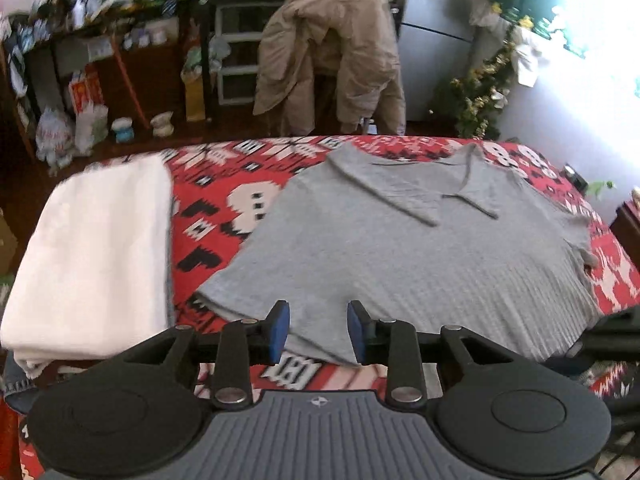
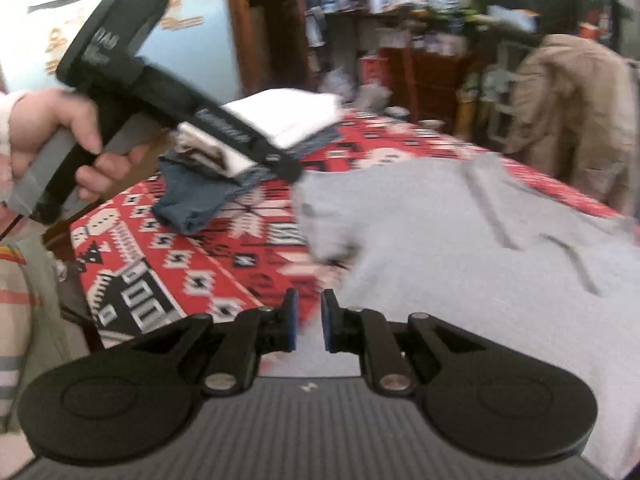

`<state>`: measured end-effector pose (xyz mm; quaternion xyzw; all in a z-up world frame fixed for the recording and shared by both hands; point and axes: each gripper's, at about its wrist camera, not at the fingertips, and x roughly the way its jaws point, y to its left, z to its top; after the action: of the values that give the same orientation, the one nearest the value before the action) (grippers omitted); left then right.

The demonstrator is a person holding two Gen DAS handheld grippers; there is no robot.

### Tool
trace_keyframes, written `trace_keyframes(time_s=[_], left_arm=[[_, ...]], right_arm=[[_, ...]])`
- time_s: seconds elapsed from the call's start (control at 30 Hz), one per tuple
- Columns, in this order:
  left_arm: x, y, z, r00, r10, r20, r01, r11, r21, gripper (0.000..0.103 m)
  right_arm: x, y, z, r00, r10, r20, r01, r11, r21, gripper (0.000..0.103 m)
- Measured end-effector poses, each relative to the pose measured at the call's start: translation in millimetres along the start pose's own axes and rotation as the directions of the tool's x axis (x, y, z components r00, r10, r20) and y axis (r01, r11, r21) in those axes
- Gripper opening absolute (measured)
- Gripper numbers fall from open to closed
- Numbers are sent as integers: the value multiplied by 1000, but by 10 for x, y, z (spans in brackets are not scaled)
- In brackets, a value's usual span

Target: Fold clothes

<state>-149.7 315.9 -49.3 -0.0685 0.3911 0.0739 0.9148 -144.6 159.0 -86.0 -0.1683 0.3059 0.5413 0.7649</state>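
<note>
A grey short-sleeved shirt (image 1: 400, 248) lies spread flat on a red patterned cloth (image 1: 224, 208), its sleeves folded inward near the far edge. My left gripper (image 1: 319, 332) hovers over the shirt's near hem; its blue pads stand apart with the fabric showing between them, not pressed. In the right wrist view the same shirt (image 2: 460, 248) is blurred. My right gripper (image 2: 310, 322) is over the shirt's near edge, pads a narrow gap apart with nothing gripped. A hand (image 2: 48, 128) holds the left gripper (image 2: 294, 174), whose tip is by the shirt's left corner.
A folded white stack (image 1: 92, 256) sits left of the shirt, with a blue denim garment (image 2: 196, 196) under and beside it. A beige jacket (image 1: 332, 60) hangs on a chair behind the table. Cluttered shelves (image 1: 120, 40) and a plant (image 1: 480, 96) stand further back.
</note>
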Motion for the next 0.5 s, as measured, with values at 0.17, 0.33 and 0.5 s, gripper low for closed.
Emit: trace_keyframes(time_s=[0.17,0.33,0.5], left_arm=[[22,-516,-74,999,-46,17,45,997,63,32],[130,-1013,-322,998,-70,-8,70,990,126,32],[169,-1335,-618,997,-65,-34,70,983,167,32]], right_arm=[[-593,-451,-364,986,-169,2,168,983,68,22],[-1001,-980,-854,942,-331,-56,336,930,150,22],[-1415,-1293,-1301,909,-408,-86,415,873,257,22]])
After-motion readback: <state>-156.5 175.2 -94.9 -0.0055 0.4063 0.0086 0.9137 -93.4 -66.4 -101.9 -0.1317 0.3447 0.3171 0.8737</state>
